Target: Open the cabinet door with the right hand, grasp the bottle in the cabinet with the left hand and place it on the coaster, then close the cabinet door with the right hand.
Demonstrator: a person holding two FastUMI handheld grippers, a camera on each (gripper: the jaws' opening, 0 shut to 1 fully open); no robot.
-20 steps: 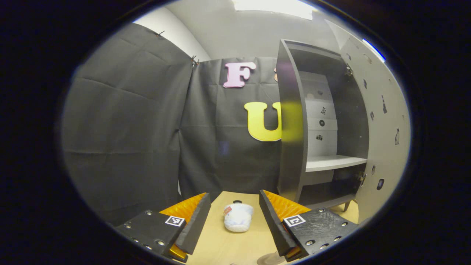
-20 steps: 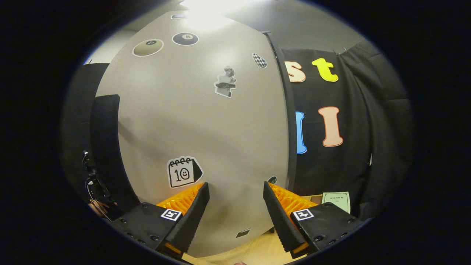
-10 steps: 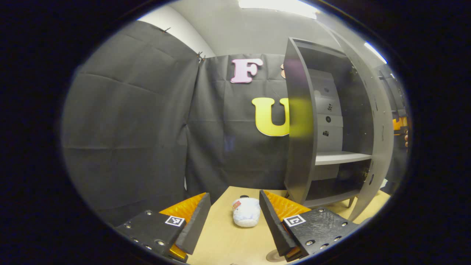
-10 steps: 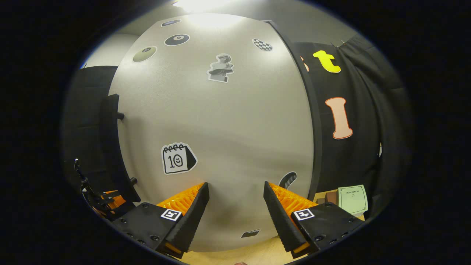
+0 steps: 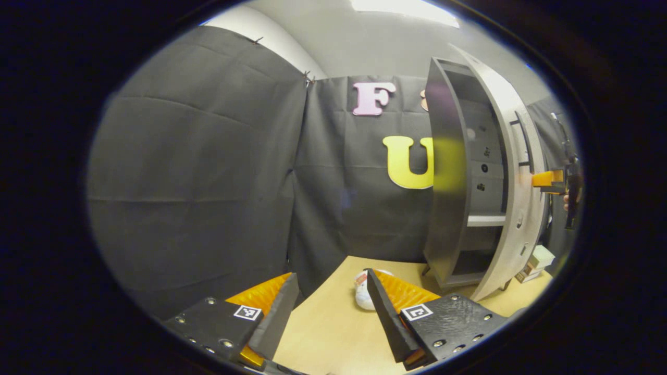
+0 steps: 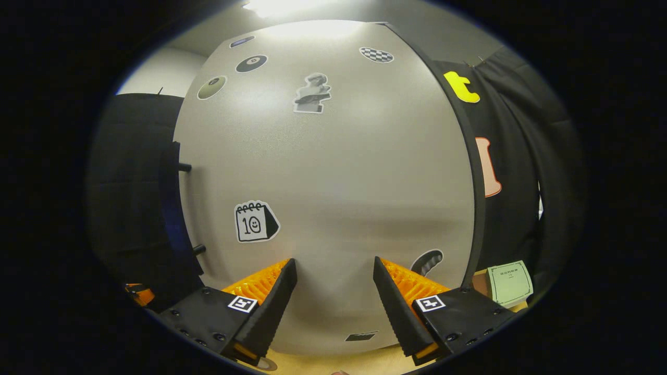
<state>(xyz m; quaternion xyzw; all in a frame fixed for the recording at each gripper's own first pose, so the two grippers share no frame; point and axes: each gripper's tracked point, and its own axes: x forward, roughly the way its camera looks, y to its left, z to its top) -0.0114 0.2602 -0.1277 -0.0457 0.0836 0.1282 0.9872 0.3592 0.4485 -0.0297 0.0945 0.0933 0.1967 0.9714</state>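
Left gripper view: wooden table point(image 5: 333, 333), left gripper point(image 5: 325, 307) spread wide and empty, white bottle point(image 5: 362, 294) lying left of the cabinet point(image 5: 448, 172), whose door point(image 5: 513, 172) stands ajar. Right gripper view: right gripper point(image 6: 333, 297) gaping, empty, facing the stickered door; green booklet point(image 6: 509, 281) at its right.

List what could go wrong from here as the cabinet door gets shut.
1. The grey sticker-covered cabinet door is still ajar; the open right gripper faces its flat front with nothing gripped, so a push may slide off or leave it short of latching.
2. The white fluffy bottle stands near the cabinet's front on the wooden table, beside the open left gripper, which might tip it.
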